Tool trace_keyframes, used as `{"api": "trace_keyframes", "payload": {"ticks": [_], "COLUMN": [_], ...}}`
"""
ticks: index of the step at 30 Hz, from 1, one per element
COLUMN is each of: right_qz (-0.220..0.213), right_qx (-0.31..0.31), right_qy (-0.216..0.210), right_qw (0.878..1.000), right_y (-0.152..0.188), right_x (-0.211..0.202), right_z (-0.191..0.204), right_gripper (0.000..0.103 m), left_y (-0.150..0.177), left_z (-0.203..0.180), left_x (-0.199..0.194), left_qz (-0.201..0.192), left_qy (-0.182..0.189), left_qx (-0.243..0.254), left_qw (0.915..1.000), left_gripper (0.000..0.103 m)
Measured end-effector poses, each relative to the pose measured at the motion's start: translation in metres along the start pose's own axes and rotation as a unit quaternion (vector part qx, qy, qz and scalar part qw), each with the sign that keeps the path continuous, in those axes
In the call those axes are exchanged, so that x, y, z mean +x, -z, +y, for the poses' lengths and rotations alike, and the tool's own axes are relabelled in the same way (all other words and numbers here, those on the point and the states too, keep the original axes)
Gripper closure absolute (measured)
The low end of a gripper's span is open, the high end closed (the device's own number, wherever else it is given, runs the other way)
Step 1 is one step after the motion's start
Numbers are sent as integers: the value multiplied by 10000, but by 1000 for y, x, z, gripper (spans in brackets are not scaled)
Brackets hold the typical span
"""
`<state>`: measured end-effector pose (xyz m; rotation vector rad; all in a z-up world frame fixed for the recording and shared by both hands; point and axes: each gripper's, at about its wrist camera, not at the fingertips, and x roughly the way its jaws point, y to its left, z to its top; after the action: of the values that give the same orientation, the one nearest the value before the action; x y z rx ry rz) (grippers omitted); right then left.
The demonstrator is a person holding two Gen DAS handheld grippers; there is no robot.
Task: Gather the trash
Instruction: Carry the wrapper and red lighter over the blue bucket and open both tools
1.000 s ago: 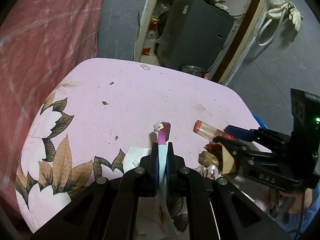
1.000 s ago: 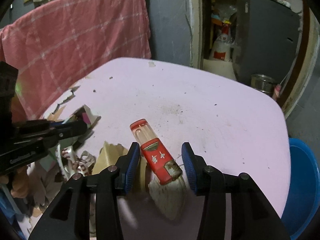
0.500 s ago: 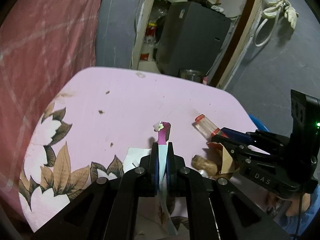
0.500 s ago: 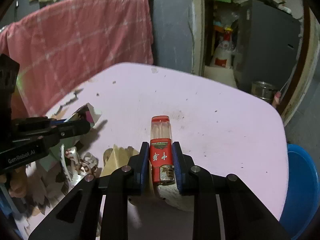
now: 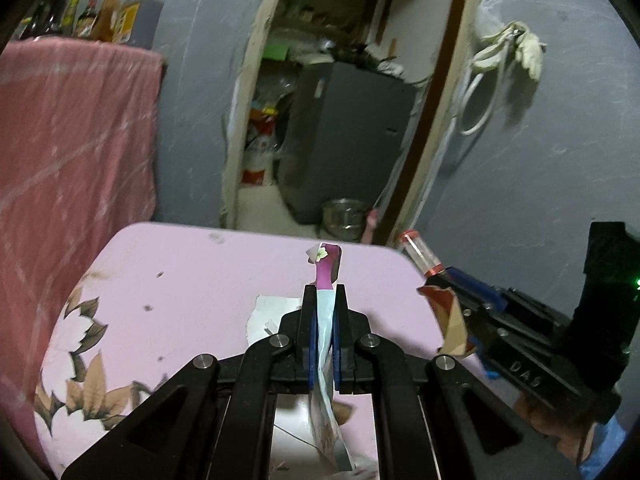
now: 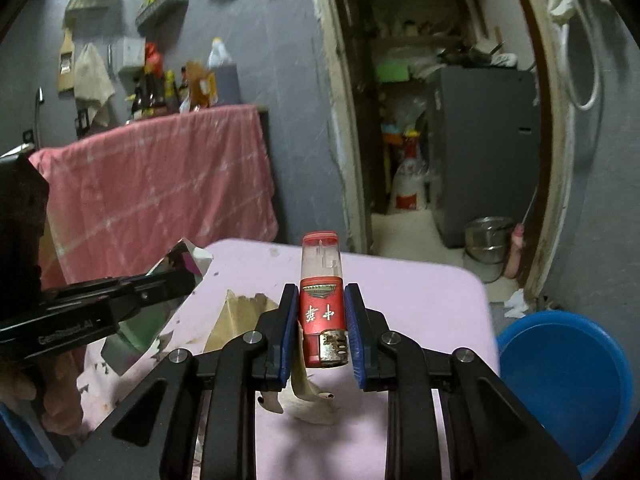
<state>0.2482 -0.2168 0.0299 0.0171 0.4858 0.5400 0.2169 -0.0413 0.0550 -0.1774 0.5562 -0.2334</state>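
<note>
While clamped flat on a foil wrapper, left gripper held clear above pink tabletop; right gripper likewise pinching red lighter upright, off the surface. Both pieces picked up but not yet binned; torn paper and brown cardboard scrap left lying on tabletop. Blue basin low beside the right edge looks the likely drop point, nothing obvious blocking the way.
</note>
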Motion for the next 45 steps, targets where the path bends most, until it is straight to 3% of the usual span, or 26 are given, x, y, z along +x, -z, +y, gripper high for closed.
{"api": "trace_keyframes", "payload": {"ticks": [4, 10, 21, 25, 30, 32, 33, 38, 45], "right_qz": [116, 817, 1546, 1603, 1770, 1816, 1825, 1625, 548], "right_qx": [-46, -1, 274, 338, 237, 151, 127, 174, 681], "right_qy": [205, 498, 422, 340, 327, 415, 455, 452, 234], "right_qw": [9997, 9954, 9867, 9859, 9834, 9824, 9821, 9855, 9959], "right_y": [1, 23, 61, 56, 49, 48, 48, 46, 26], "right_x": [-4, 9, 18, 21, 37, 40, 40, 31, -20], "right_z": [-3, -15, -38, -40, -36, -33, -33, -35, -53], "right_gripper": [82, 82, 81, 66, 67, 76, 82, 82, 82], "left_y": [-2, 8, 20, 22, 23, 23, 23, 21, 17], "left_z": [-13, -14, -19, -20, -20, -21, -22, -29, -39], "left_x": [1, 7, 10, 11, 15, 17, 18, 21, 25], "left_qz": [-3, 195, 327, 357, 421, 456, 468, 459, 439], "left_qy": [10, -25, 83, 95, 91, 94, 97, 143, 258], "left_qx": [118, 127, 54, 40, 60, 68, 73, 101, 133], "left_qw": [9999, 9997, 9994, 9993, 9991, 9989, 9988, 9988, 9986], "left_gripper": [99, 99, 99, 99, 99, 99, 99, 99, 99]}}
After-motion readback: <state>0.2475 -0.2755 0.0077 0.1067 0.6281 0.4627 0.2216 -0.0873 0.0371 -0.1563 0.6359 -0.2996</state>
